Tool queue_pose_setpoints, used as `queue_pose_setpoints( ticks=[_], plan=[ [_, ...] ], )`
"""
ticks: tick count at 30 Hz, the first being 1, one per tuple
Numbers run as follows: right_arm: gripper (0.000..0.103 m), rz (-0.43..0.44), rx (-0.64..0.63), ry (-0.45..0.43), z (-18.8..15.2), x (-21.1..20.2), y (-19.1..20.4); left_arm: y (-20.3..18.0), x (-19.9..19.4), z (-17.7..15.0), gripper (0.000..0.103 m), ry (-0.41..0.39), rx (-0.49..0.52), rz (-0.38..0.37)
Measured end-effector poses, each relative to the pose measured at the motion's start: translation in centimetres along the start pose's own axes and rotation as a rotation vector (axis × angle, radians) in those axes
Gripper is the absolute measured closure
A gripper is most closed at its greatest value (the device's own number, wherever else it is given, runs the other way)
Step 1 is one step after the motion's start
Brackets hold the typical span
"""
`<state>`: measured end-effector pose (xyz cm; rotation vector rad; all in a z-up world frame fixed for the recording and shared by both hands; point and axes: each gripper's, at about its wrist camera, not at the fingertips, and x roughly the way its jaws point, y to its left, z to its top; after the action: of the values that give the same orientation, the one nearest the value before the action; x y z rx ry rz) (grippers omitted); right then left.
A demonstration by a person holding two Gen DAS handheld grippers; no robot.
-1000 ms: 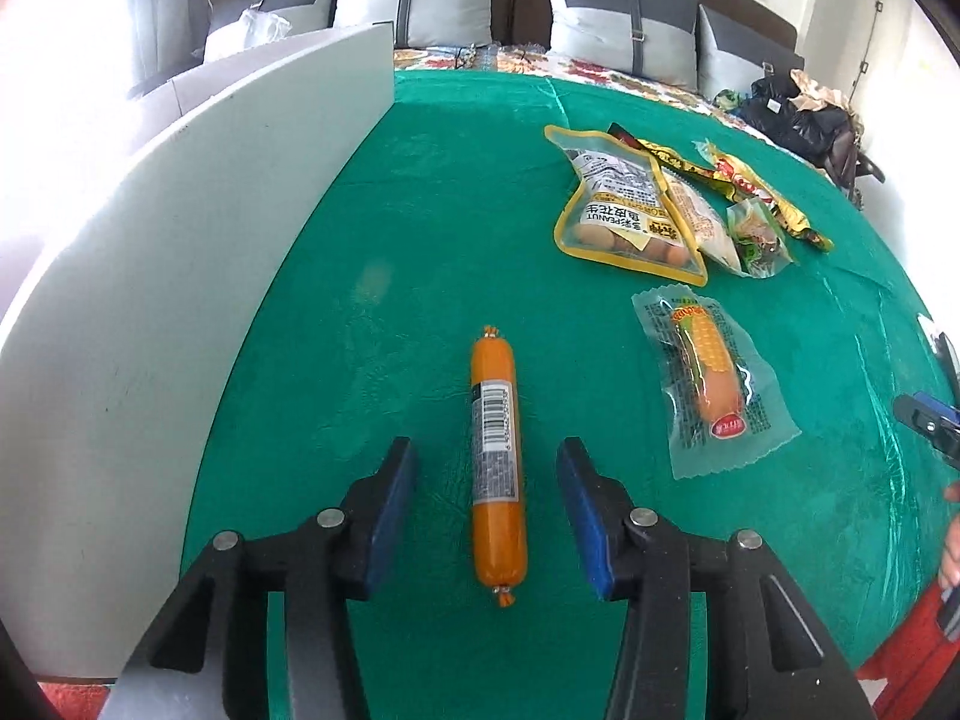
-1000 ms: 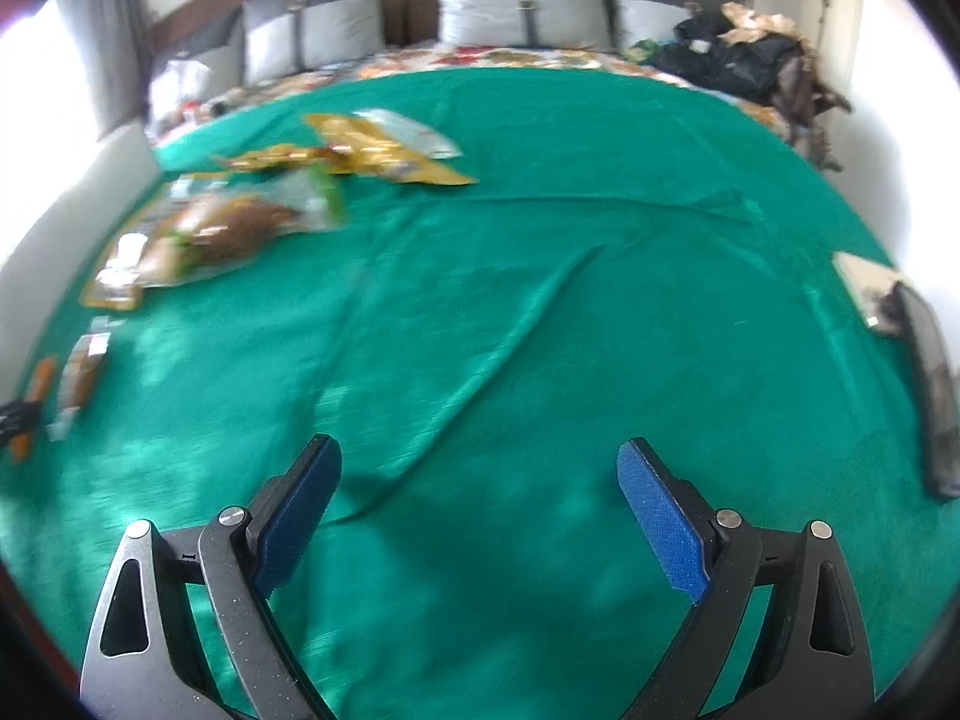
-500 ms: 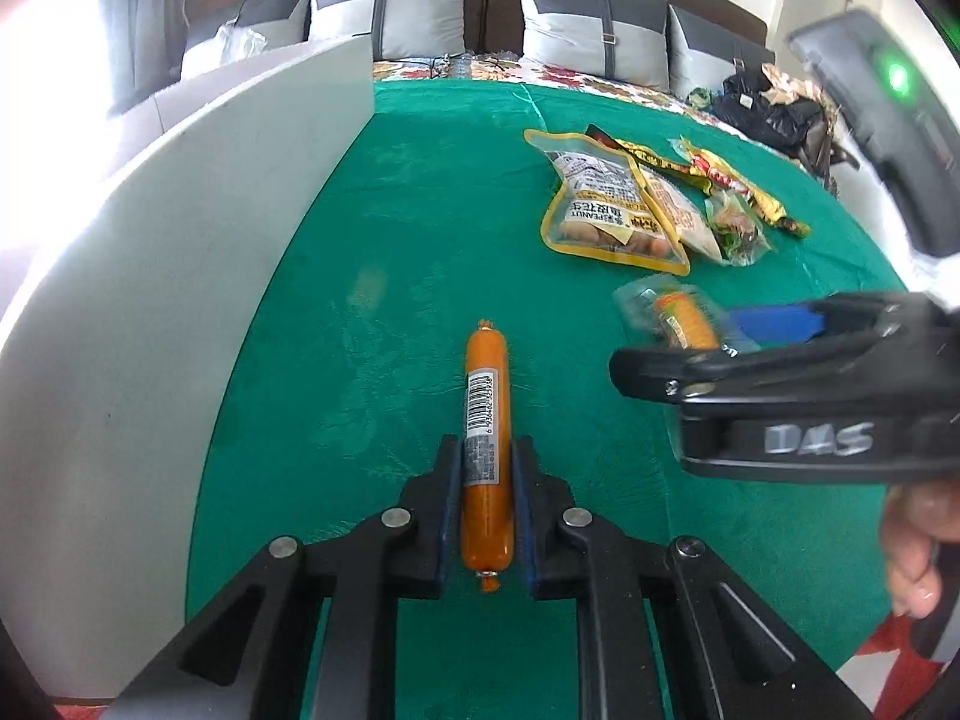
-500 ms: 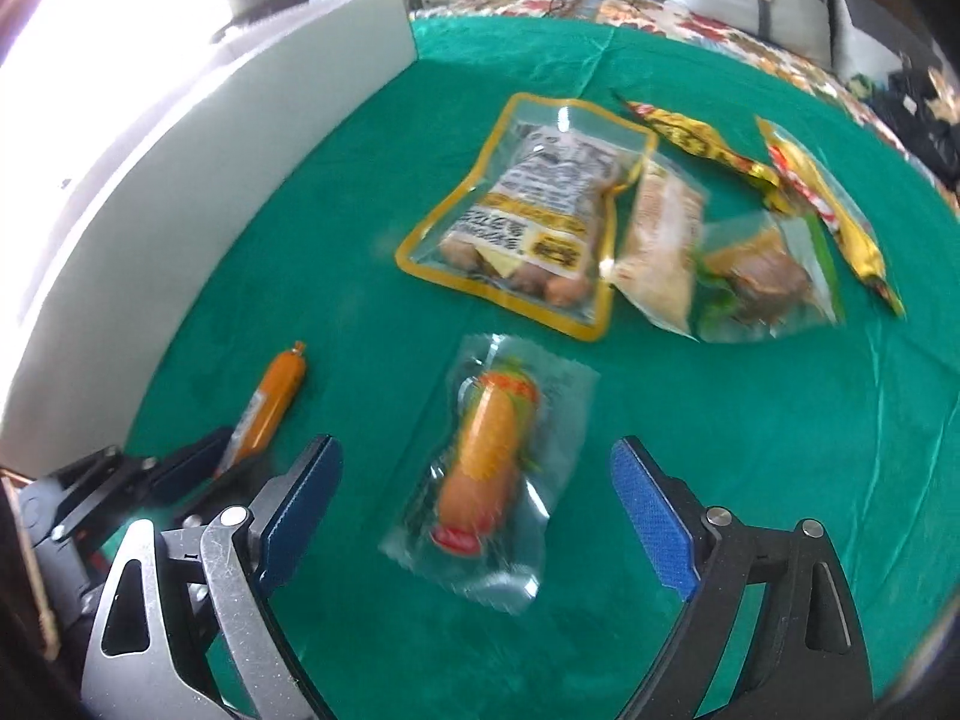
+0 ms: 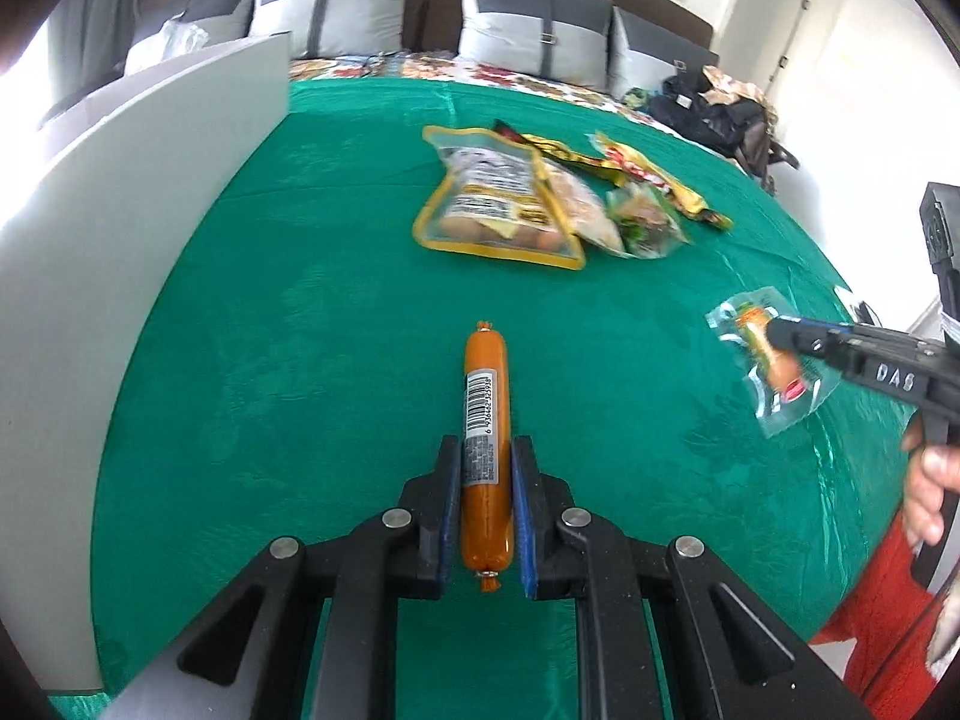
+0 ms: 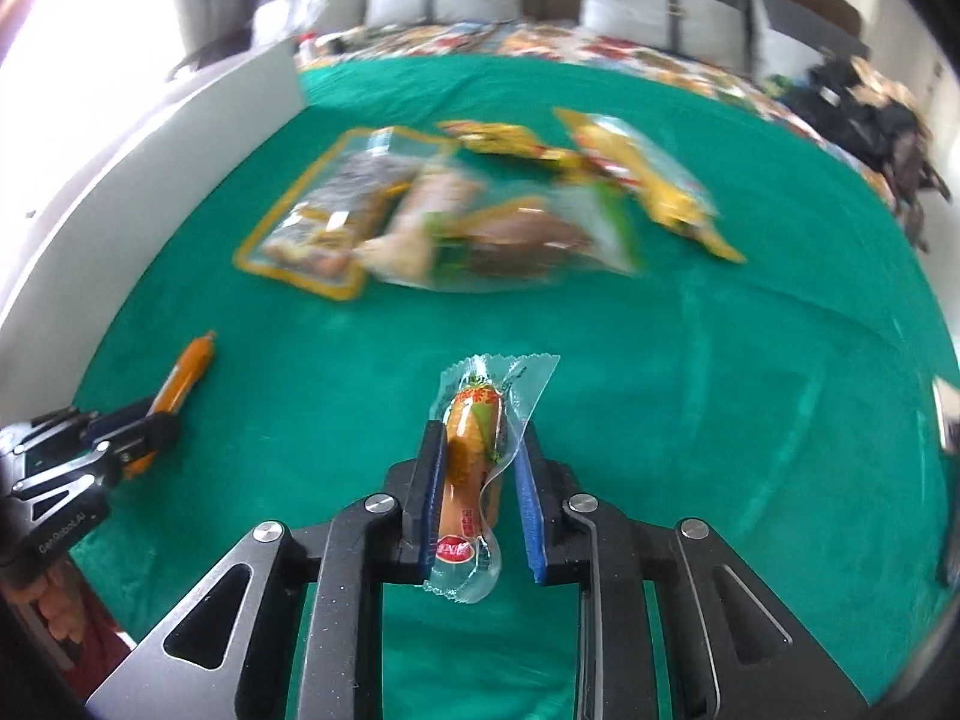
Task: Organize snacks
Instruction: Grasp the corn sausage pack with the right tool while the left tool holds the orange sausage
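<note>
My left gripper (image 5: 486,468) is shut on an orange sausage stick (image 5: 485,414) with a barcode label, held lengthwise over the green cloth (image 5: 336,312). My right gripper (image 6: 477,456) is shut on a clear-wrapped corn sausage pack (image 6: 471,456). In the left wrist view the right gripper (image 5: 786,333) holds that pack (image 5: 774,360) at the right. In the right wrist view the left gripper (image 6: 150,426) and its sausage stick (image 6: 186,375) are at the left.
Several snack packs lie in a cluster further back: a yellow-rimmed peanut pouch (image 5: 498,204), a green-edged pack (image 5: 645,219) and yellow wrappers (image 5: 660,180). A white board (image 5: 120,228) stands along the left edge. Pillows (image 5: 528,30) and a dark bag (image 5: 720,114) are behind.
The right gripper closed on the corn sausage pack and lifted it to the right. The left gripper stays shut on the sausage stick and has raised it slightly.
</note>
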<state>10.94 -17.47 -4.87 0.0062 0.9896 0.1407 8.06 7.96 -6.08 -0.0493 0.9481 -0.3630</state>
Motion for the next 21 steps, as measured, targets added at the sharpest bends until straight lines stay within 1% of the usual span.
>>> queue_pose_setpoints(
  ticks=[2,3,4,5,6,7,8,9,10,11,14,16,19,21],
  plan=[
    [0.083,0.022,0.052,-0.02,-0.5,-0.4,-2.2,-0.7,0.2,0.0,0.087,-0.013,0.022,0.03],
    [0.077,0.044,0.083,-0.022,-0.9,-0.4,-3.3,-0.9,0.2,0.0,0.087,-0.02,0.023,0.042],
    [0.066,0.049,0.104,-0.025,-1.2,-0.3,-4.0,-1.0,0.2,0.0,0.086,-0.026,0.021,0.046],
    [0.057,0.053,0.126,-0.035,-1.5,-0.3,-4.8,-1.1,0.3,-0.1,0.083,-0.03,0.019,0.045],
    [0.042,0.052,0.143,-0.06,-2.1,-0.5,-5.4,-1.2,0.3,-0.1,0.081,-0.032,0.021,0.039],
    [0.038,0.05,0.15,-0.082,-2.9,-1.0,-5.5,-1.3,0.3,-0.1,0.074,-0.033,0.025,0.037],
    [0.038,0.056,0.156,-0.097,-3.5,-1.0,-5.7,-1.4,0.3,-0.2,0.06,-0.037,0.031,0.045],
    [0.038,0.067,0.164,-0.096,-4.1,-0.8,-5.7,-1.5,0.3,-0.2,0.049,-0.038,0.035,0.061],
    [0.038,0.073,0.168,-0.089,-4.6,-0.7,-5.5,-1.6,0.4,-0.3,0.025,-0.037,0.033,0.087],
    [0.038,0.076,0.164,-0.078,-5.0,-0.5,-5.6,-1.5,0.5,-0.4,0.017,-0.037,0.023,0.108],
    [0.034,0.046,0.112,-0.077,-5.2,-0.9,-5.1,-1.2,0.6,-0.4,0.016,-0.041,0.002,0.113],
    [0.028,0.031,0.092,-0.082,-5.5,-0.8,-4.8,-1.0,0.7,-0.4,0.016,-0.035,0.003,0.114],
    [0.023,-0.018,0.038,-0.087,-5.9,-0.5,-3.7,-0.9,0.7,-0.5,0.016,-0.022,0.01,0.129],
    [0.018,-0.06,-0.018,-0.082,-6.1,0.0,-2.8,-0.7,0.7,-0.3,0.016,-0.014,0.004,0.119]
  ],
)
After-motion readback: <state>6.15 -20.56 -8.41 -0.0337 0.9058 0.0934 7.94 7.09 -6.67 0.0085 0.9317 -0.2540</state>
